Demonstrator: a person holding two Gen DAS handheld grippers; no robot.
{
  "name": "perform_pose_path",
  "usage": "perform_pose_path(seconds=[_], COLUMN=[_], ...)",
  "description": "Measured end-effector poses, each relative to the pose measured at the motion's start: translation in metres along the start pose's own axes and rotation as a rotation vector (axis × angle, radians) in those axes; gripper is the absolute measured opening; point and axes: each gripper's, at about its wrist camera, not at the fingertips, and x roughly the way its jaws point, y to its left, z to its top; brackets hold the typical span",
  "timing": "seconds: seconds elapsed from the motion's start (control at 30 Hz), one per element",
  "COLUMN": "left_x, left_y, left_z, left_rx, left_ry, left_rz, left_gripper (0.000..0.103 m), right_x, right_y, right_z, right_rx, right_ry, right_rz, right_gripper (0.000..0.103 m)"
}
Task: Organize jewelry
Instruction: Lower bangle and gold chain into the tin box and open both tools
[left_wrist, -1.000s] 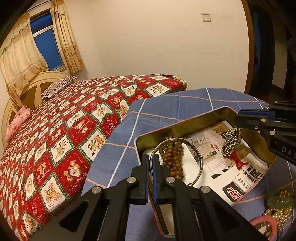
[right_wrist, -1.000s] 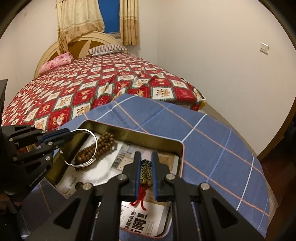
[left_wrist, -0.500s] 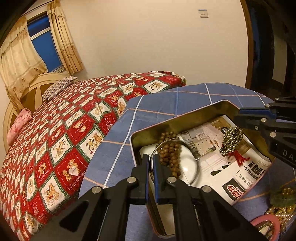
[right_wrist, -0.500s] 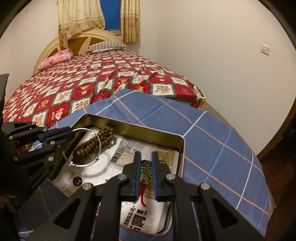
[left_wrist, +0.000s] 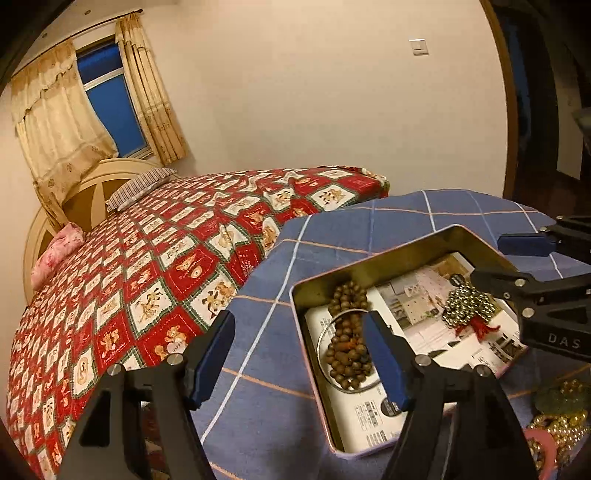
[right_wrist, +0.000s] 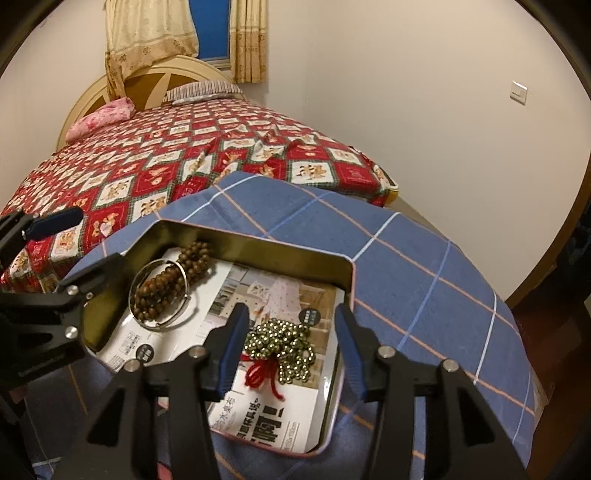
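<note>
While both tongs, left (left_wrist: 301, 354) and right (right_wrist: 290, 347), gape released, withdrawing could snag the bangle (right_wrist: 159, 293) below the left or nudge the tin (right_wrist: 258, 254).

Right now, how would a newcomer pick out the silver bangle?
Start at the gold rectangular metal tin on the blue checked tablecloth. In its left end, near the left gripper, the thin silver metal bangle rings brown wooden beads. It alone is one smooth hoop; the brassy bead cluster has a red tassel.
</note>
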Motion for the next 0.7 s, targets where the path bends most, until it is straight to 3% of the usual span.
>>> perform_pose_path(seconds=[0.53,0.7], left_x=[-0.020,-0.029], left_y=[-0.001,-0.005], left_z=[-0.011,-0.019], left_rx=[-0.006,0.001], left_ry=[0.007,0.014], left_rz=[0.018,0.015], left_gripper=[0.072,0.072], right_x=[-0.015,-0.022], right_y=[-0.001,0.000], right_z=[-0.014,-0.023], right_rx=[0.024,0.031], right_ry=[0.003,0.004], right_rz=[-0.014,-0.017], right_gripper=[0.052,0.058])
